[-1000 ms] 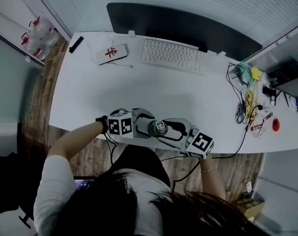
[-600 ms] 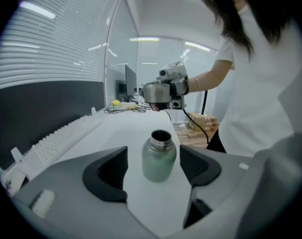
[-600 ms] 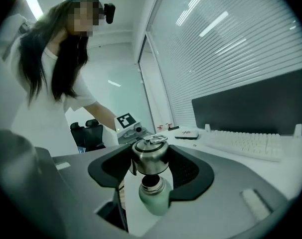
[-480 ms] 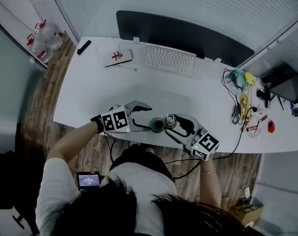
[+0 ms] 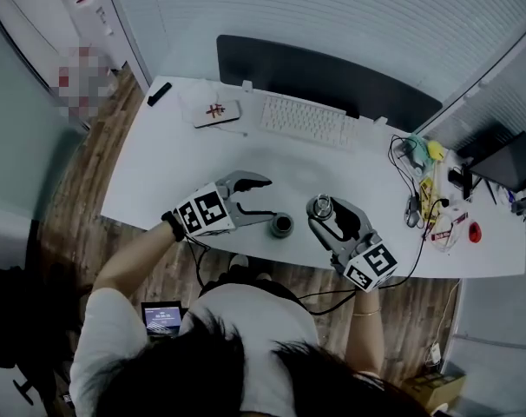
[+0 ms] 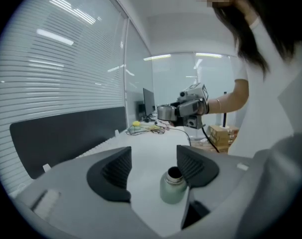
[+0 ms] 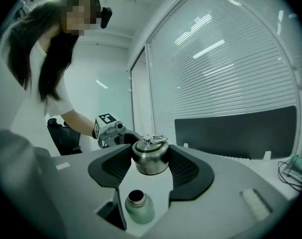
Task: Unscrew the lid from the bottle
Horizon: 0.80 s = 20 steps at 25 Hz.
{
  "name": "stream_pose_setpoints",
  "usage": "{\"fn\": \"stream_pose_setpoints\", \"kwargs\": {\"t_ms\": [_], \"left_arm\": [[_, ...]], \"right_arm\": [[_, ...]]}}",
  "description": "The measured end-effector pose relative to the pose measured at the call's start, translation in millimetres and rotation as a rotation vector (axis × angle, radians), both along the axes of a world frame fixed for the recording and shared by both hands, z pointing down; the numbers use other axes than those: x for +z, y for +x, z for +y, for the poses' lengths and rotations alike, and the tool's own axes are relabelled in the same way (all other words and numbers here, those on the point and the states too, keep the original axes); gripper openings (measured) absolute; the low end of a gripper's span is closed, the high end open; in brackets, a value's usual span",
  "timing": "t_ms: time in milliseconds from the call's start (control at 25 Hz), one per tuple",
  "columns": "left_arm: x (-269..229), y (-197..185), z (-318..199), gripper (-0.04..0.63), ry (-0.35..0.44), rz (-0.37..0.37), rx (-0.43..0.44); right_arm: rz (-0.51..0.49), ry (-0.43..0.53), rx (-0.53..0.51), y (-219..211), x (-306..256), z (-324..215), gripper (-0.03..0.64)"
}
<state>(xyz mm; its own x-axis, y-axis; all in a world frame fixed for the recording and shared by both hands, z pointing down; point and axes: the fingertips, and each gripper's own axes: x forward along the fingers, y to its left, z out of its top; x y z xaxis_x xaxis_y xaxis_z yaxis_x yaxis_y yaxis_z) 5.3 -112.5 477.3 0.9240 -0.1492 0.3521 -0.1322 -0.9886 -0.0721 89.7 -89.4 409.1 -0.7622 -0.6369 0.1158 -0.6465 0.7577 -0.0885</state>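
A green metal bottle (image 5: 281,225) stands upright with its mouth open near the front edge of the white desk (image 5: 185,163). Its steel lid (image 5: 321,207) with a ring handle is off and held above the desk, to the right of the bottle, with my right gripper (image 5: 325,208) shut on it. In the right gripper view the lid (image 7: 150,156) sits between the pads and the bottle (image 7: 138,205) stands below. My left gripper (image 5: 265,198) hangs left of the bottle, raised off it; its jaws have just been closing a little, with nothing pressed between them. The bottle (image 6: 172,185) shows below them.
A white keyboard (image 5: 305,120) and a dark monitor (image 5: 324,68) stand at the back of the desk. A white case with a red mark (image 5: 215,111) and a black remote (image 5: 159,94) lie at the back left. Cables and small items (image 5: 428,181) crowd the right end.
Both grippers have risen from the bottle and moved apart. The lid has come off and gone right with the right gripper. The left gripper has let go of the bottle.
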Motion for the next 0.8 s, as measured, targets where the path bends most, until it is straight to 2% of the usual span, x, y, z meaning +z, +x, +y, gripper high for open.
{"fn": "stream_pose_setpoints", "kwargs": {"t_ms": [200,560,800], "left_arm": [[-25,-4,-17,0.307,-0.009,0.048,-0.13],[-70,-11,-52,0.267,-0.009,0.203,-0.403],[-82,-11,-57,0.235,-0.028,0.26,-0.532]], "right_arm": [[-0.018,0.045,0.095,13,-21,-7,0.233],[-0.065,0.115,0.325,43,-49,-21,0.233],[-0.027,0.145,0.43,44,-52,-24,0.233]]}}
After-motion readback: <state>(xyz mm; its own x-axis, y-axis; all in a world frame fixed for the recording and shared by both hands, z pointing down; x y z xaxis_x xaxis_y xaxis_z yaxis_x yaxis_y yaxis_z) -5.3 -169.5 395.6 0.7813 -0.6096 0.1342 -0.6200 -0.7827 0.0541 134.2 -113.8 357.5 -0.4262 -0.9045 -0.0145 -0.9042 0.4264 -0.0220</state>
